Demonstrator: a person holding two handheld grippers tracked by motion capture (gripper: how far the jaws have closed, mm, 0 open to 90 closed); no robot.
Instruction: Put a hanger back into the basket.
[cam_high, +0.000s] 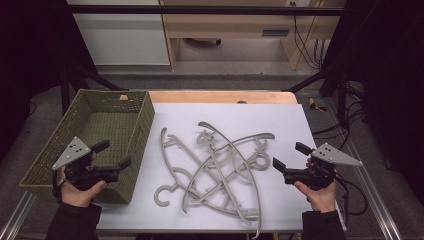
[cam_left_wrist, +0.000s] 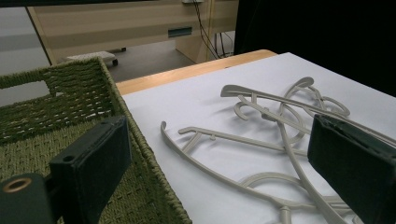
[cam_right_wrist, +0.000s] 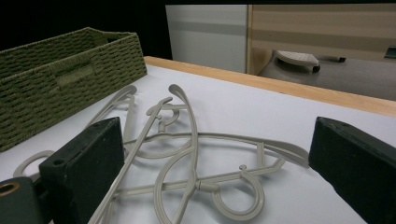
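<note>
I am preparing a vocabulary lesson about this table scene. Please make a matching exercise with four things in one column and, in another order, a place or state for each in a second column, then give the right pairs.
Column one:
1. woven green basket
2. pile of grey hangers
3. left gripper
4. right gripper

Column two:
A. tangled together, flat on the white sheet
B. open, held above the basket's near right corner
C. nothing inside, at the left edge of the table
D. open, held at the right of the hangers, pointing at them

Pairs: 1-C, 2-A, 3-B, 4-D
</note>
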